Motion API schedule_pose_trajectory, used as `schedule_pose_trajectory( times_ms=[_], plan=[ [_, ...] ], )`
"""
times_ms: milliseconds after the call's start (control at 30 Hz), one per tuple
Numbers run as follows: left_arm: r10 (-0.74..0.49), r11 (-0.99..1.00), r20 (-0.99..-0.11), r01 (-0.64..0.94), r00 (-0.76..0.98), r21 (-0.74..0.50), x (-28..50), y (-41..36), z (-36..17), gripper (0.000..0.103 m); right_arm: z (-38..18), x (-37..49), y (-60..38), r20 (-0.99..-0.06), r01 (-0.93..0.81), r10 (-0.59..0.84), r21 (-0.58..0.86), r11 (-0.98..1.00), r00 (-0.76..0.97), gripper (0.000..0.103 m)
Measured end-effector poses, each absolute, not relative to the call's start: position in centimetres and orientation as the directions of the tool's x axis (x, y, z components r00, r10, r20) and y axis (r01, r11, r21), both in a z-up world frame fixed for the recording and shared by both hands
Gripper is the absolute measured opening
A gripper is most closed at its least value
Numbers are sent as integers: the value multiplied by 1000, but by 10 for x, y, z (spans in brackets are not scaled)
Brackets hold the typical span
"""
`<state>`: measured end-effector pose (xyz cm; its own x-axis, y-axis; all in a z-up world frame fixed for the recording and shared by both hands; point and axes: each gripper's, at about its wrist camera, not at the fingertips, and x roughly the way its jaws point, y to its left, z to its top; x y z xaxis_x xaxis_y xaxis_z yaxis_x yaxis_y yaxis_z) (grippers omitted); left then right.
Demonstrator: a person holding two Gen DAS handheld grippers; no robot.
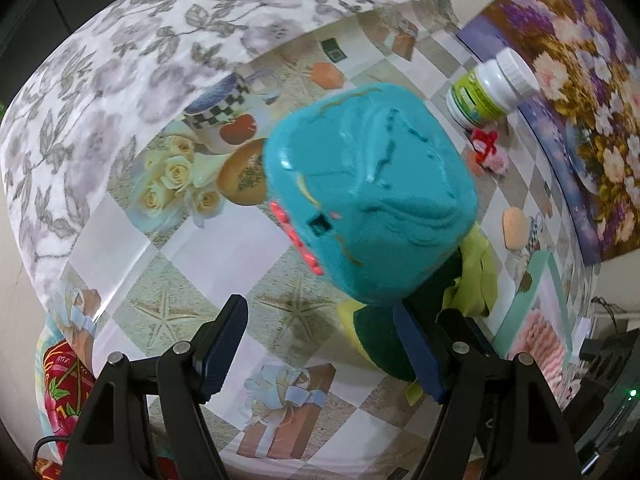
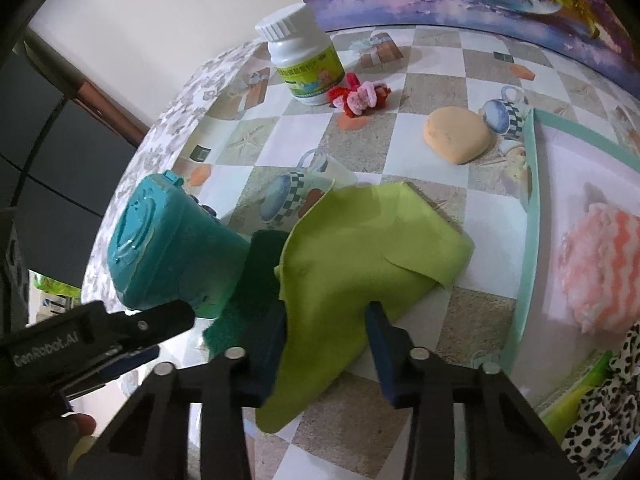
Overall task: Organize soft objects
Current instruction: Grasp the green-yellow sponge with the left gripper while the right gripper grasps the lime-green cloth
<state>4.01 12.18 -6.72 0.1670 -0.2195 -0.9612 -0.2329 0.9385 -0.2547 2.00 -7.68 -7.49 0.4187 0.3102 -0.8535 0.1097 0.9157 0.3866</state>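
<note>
A lime green cloth [image 2: 360, 252] lies crumpled on the patterned table, partly over a dark green scouring sponge [image 2: 250, 280]. My right gripper [image 2: 324, 344] is open, its fingers straddling the near end of the cloth. A teal plastic box [image 1: 368, 200] stands tilted beside the sponge [image 1: 384, 340]; it also shows in the right wrist view [image 2: 168, 240]. My left gripper [image 1: 320, 356] is open and empty, just in front of the box, its right finger against the sponge. The green cloth [image 1: 476, 276] shows behind the box.
A white pill bottle [image 2: 304, 64], a red and pink hair tie [image 2: 360, 96] and an orange round sponge [image 2: 456, 134] sit farther back. A mint-rimmed tray [image 2: 528, 216] on the right holds a pink fluffy cloth [image 2: 600, 264] and a leopard-print fabric [image 2: 608, 400].
</note>
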Motion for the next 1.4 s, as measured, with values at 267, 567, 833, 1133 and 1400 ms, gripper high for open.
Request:
schedule_pose_trajectory(
  times_ms=[267, 567, 833, 1133, 1400],
  plan=[
    [-223, 954, -962, -166, 161, -249, 43, 98, -67, 76, -72, 18, -84, -833, 108, 347, 429, 897, 431, 11],
    [-220, 968, -962, -86, 164, -237, 50, 73, -70, 76, -67, 15, -90, -838, 119, 323, 411, 904, 440, 5],
    [-200, 980, -967, 14, 157, -200, 52, 49, -75, 76, -61, 5, -111, -844, 167, 281, 391, 905, 456, 5],
    [-169, 983, -978, 89, 119, -159, 56, 26, -89, 76, -62, -3, -128, -864, 212, 230, 352, 912, 448, 5],
    [-119, 983, -987, 151, 111, -102, 59, 1, -100, 76, -69, -5, -132, -875, 232, 231, 352, 907, 426, 5]
  ],
)
